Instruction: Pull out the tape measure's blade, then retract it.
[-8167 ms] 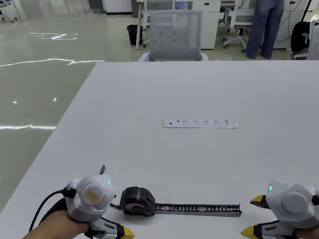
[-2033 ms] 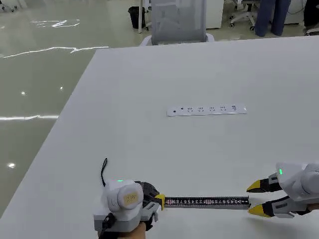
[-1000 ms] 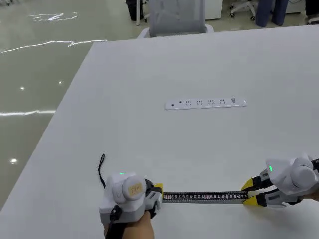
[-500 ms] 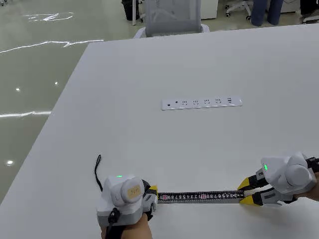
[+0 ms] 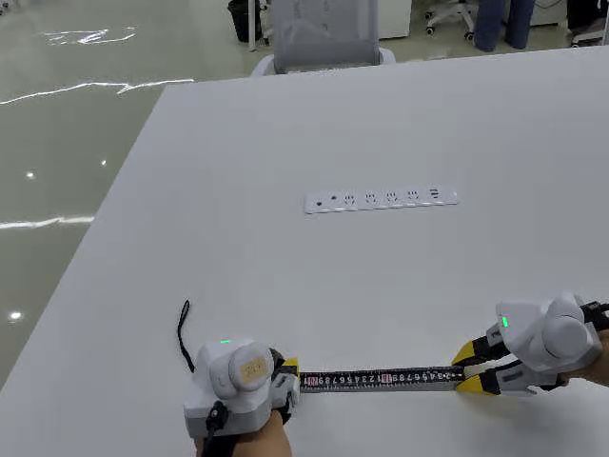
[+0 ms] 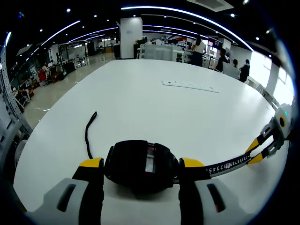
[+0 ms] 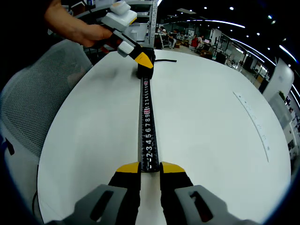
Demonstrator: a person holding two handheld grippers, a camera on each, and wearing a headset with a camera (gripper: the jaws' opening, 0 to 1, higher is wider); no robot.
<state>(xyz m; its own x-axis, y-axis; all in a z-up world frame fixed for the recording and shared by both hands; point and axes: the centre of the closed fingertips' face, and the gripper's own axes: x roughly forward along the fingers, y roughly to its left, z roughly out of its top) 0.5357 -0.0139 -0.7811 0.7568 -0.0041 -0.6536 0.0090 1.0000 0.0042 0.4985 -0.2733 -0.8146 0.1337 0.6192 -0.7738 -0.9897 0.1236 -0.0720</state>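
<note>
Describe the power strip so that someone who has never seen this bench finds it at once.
Start at the big white table. Near its middle, beyond the stretched-out tape measure at the near edge, lies the power strip. It is the flat white bar with a row of sockets, lying alone, touched by nothing.

White workbench (image 5: 381, 124), grey mesh chair (image 5: 324, 29) (far edge), glossy floor (image 5: 76, 114)

— Bottom centre: the right gripper (image 7: 150, 168) pinches the end of the blade (image 7: 147, 117), both yellow tips touching its edges.
— And upper left, the left gripper (image 7: 140, 60) clasps the tape measure (image 7: 142, 71) on the white table (image 7: 201, 117).
</note>
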